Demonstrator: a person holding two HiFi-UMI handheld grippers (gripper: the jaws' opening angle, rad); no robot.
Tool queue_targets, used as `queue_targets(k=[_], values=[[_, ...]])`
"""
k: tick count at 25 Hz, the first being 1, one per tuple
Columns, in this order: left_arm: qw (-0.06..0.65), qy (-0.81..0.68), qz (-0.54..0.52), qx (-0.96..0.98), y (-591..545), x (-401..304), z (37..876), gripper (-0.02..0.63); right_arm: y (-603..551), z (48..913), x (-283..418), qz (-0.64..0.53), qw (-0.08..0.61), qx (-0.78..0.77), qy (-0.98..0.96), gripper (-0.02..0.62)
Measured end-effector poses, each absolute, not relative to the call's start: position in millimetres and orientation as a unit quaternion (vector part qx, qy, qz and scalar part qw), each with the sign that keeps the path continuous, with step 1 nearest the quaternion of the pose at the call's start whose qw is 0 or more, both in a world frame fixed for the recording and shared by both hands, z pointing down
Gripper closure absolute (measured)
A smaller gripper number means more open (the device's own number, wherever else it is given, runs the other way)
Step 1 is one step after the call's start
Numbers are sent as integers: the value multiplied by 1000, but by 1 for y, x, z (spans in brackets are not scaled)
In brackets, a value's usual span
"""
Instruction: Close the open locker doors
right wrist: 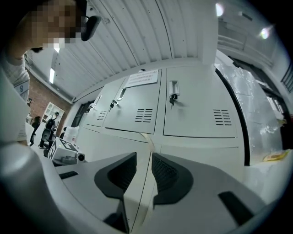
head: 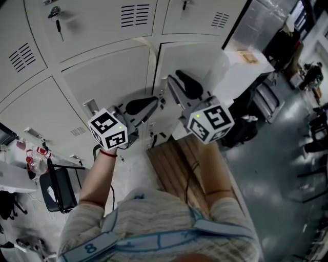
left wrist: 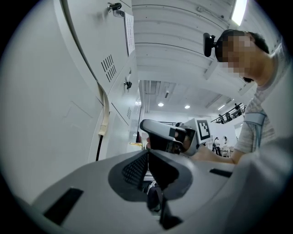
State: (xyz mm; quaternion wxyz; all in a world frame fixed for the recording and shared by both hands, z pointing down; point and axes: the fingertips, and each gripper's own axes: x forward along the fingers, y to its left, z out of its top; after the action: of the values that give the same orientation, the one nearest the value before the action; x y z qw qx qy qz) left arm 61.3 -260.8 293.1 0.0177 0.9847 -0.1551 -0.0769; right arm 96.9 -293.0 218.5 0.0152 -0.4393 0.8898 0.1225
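At the far left a black bag (head: pixel 56 187) sits on the floor beside the grey lockers (head: pixel 102 30), and a key (head: pixel 55 13) hangs from an upper door. The left tool (head: pixel 146 105) is held close in front of the lower left locker door (head: pixel 107 77). In the left gripper view its pads meet, so it is closed with nothing between them. Right of that door a pale strip (right wrist: pixel 147 141) runs along the seam between the two lower doors. The right tool (head: pixel 179 82) points at the lower right locker door (head: pixel 197 56), near the seam. Its jaws stand a little apart and the strip shows in the gap; whether the pads touch it cannot be told. In the head view both lower doors look shut or nearly shut.
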Motion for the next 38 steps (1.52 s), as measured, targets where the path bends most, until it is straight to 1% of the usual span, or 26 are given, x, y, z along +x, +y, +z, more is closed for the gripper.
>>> queue_targets(k=[5,15,26,33,35,38], values=[[20,-159,-68,985,-250,58,309,601,-275,251,96,88,30,-433,897,489],[21,-160,-74,984,-226,54,327,601,-241,314,99,30,22,-433,901,489],[51,-140,-75,986,-199,59,352,601,-206,365,87,-10,6,-412,911,489],[71,-136,-78,985,-187,60,366,601,-192,381,94,-38,7,-414,909,492],[71,-137,-79,985,-187,59,366,601,-189,384,99,-41,3,-420,907,586],[71,-139,-83,984,-187,58,364,601,-185,387,102,-44,0,-421,906,592]])
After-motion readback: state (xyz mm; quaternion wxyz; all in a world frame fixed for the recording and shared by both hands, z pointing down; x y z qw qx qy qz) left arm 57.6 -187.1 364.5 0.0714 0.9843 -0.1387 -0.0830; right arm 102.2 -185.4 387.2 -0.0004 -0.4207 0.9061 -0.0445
